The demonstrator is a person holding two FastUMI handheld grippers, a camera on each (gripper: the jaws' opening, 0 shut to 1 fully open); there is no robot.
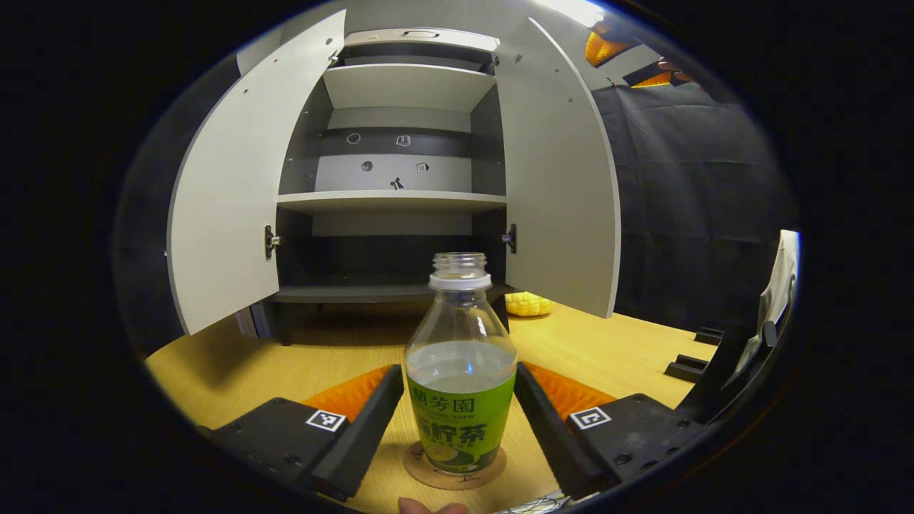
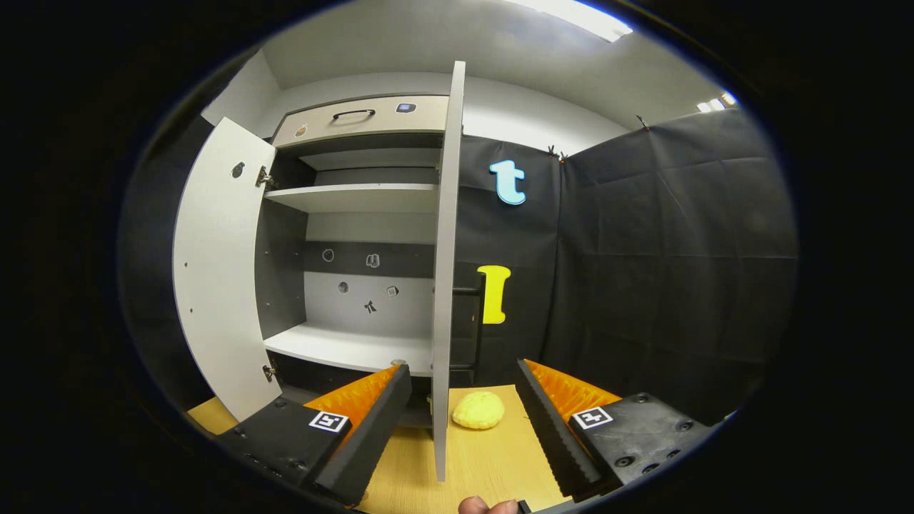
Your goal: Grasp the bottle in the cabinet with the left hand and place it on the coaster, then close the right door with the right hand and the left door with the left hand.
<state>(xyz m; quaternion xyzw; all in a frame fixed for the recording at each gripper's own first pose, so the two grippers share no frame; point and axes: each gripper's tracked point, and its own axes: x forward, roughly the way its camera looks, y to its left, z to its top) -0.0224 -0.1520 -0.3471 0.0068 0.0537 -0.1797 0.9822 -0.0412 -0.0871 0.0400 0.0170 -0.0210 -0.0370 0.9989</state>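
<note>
In the left gripper view a clear bottle (image 1: 460,371) with a green label and no cap stands upright on a round cork coaster (image 1: 421,472) on the wooden table. My left gripper (image 1: 460,378) is open, one finger on each side of the bottle, close to it but not pressing. Behind, the grey cabinet (image 1: 391,202) has both doors swung wide: the left door (image 1: 228,193) and the right door (image 1: 560,178). My right gripper (image 2: 463,378) is open and holds nothing. It faces the right door's thin edge (image 2: 446,285), which runs upright between its fingers, farther off.
A yellow lumpy object (image 2: 478,410) lies on the table (image 1: 614,343) by the cabinet's right foot, beside the right door. The cabinet shelves (image 2: 350,346) are bare, and a drawer with a handle (image 2: 353,114) sits on top. Black cloth walls close in the right side.
</note>
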